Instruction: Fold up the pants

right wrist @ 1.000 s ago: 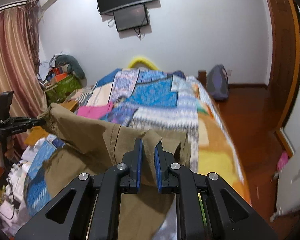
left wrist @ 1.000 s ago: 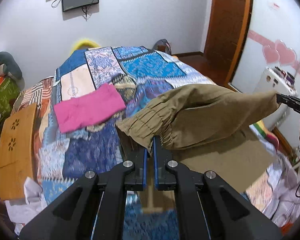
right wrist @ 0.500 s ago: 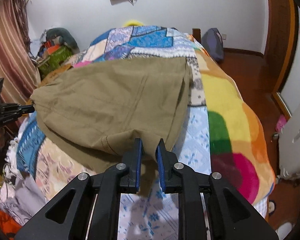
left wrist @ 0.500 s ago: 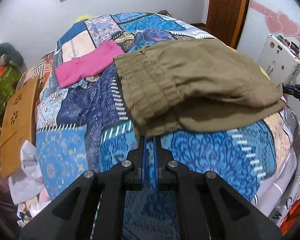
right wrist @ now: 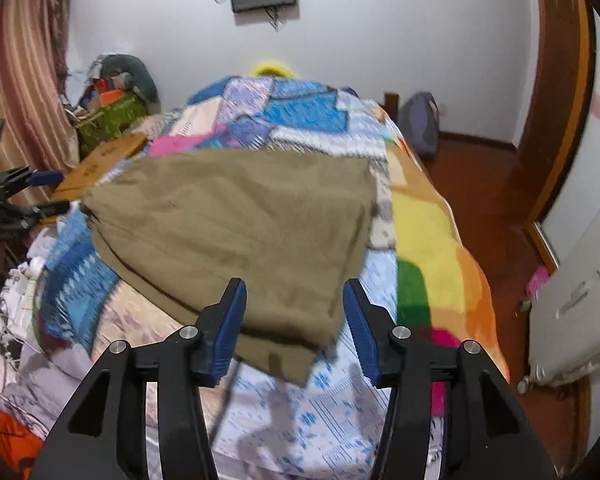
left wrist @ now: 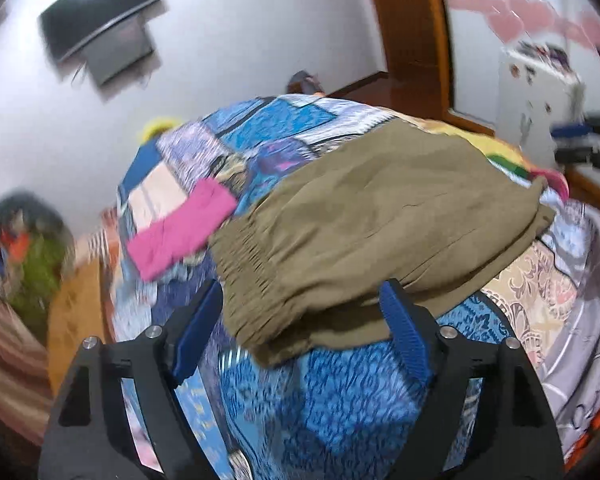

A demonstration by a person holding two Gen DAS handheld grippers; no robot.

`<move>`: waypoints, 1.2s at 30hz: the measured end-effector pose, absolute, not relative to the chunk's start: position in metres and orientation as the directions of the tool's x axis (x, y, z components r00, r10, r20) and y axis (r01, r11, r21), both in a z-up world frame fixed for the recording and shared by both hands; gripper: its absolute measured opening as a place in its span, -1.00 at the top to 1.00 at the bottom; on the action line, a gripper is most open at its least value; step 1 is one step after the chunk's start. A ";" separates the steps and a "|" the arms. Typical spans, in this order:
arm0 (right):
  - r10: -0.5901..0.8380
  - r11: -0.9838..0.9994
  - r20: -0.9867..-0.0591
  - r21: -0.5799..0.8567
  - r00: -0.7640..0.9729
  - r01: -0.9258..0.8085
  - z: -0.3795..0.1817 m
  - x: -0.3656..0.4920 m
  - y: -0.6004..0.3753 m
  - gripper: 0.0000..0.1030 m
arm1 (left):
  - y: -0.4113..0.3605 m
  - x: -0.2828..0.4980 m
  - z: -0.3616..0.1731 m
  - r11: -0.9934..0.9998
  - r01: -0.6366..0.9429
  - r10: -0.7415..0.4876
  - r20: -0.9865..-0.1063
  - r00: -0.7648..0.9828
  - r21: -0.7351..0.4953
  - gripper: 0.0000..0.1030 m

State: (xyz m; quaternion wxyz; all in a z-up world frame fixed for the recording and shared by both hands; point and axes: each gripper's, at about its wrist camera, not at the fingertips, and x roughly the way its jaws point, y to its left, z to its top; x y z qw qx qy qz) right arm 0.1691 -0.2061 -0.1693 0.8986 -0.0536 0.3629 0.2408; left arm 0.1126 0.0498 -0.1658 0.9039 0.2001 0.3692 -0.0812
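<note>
Olive-brown cloth, soft and wrinkle-prone: the pants [left wrist: 364,232] lie folded on the patchwork bedspread [left wrist: 332,400], near the foot edge of the bed, with the gathered elastic waistband [left wrist: 252,272] toward my left side and the leg end toward my right.

Hazards, as I judge them:

1. The near edge of the fold sits close to the mattress edge. In the right wrist view a corner [right wrist: 288,360] droops toward the edge. If I drag it on my next grasp, the upper layer may slide off the lower one and the fold will open.
2. The layers are not flush. In the left wrist view a lower layer shows below the upper one along the near side. A further fold made from this state would lock in the offset.
3. Both views are motion-blurred, so exact edge alignment cannot be confirmed.
4. The pink garment [left wrist: 180,232] lies just beside the waistband; a wide sweep from my left could catch it.

Claw state:

- My left gripper [left wrist: 300,328] has its fingers spread wide apart. It holds nothing. The waistband corner lies between the blue pads [left wrist: 404,336] in the picture; whether a pad touches the cloth I cannot tell.
- My right gripper [right wrist: 294,320] is likewise spread wide and holds nothing. The drooping corner lies between its fingers, contact uncertain.
</note>
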 end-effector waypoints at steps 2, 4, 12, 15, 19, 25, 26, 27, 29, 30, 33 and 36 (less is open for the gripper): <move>0.420 0.866 -0.660 0.085 0.623 -0.493 -0.165 0.169 -0.198 -0.20 | 0.037 0.118 -0.172 0.877 0.343 -0.002 -0.710 0.704 0.337 -0.57; 0.454 0.844 -0.651 0.094 0.609 -0.529 -0.165 0.169 -0.184 -0.20 | 0.023 0.122 -0.182 0.842 0.401 -0.012 -0.729 0.684 0.361 -0.57; 0.525 0.772 -0.681 0.127 0.511 -0.623 -0.186 0.171 -0.136 -0.20 | -0.009 0.134 -0.221 0.768 0.501 -0.013 -0.773 0.634 0.398 -0.57; 0.534 0.747 -0.701 0.129 0.473 -0.652 -0.195 0.170 -0.118 -0.20 | -0.009 0.139 -0.217 0.788 0.512 -0.056 -0.788 0.613 0.342 -0.38; 0.544 0.722 -0.711 0.126 0.445 -0.681 -0.204 0.171 -0.104 -0.20 | -0.005 0.149 -0.208 0.823 0.501 -0.096 -0.804 0.587 0.267 -0.16; 0.498 0.751 -0.694 0.047 0.519 -0.659 -0.211 0.180 -0.094 -0.20 | -0.004 0.150 -0.197 0.841 0.492 -0.128 -0.800 0.587 0.227 0.13; 0.500 0.748 -0.688 0.038 0.526 -0.663 -0.210 0.181 -0.094 -0.10 | -0.004 0.149 -0.197 0.839 0.490 -0.123 -0.795 0.594 0.237 0.20; 0.511 0.740 -0.680 0.037 0.525 -0.672 -0.210 0.182 -0.095 0.03 | -0.005 0.147 -0.196 0.838 0.490 -0.123 -0.790 0.600 0.242 0.30; 0.523 0.730 -0.682 0.048 0.512 -0.682 -0.208 0.182 -0.095 0.45 | -0.005 0.143 -0.196 0.841 0.482 -0.121 -0.784 0.609 0.245 0.37; 0.532 0.722 -0.680 0.052 0.505 -0.690 -0.206 0.181 -0.096 0.52 | -0.005 0.142 -0.197 0.845 0.472 -0.114 -0.777 0.619 0.252 0.42; 0.535 0.709 -0.680 0.039 0.501 -0.704 -0.202 0.175 -0.096 0.74 | -0.004 0.138 -0.198 0.869 0.440 -0.119 -0.769 0.628 0.225 0.53; 0.550 0.703 -0.684 0.068 0.480 -0.708 -0.200 0.171 -0.100 0.79 | -0.003 0.130 -0.199 0.872 0.445 -0.141 -0.767 0.626 0.203 0.54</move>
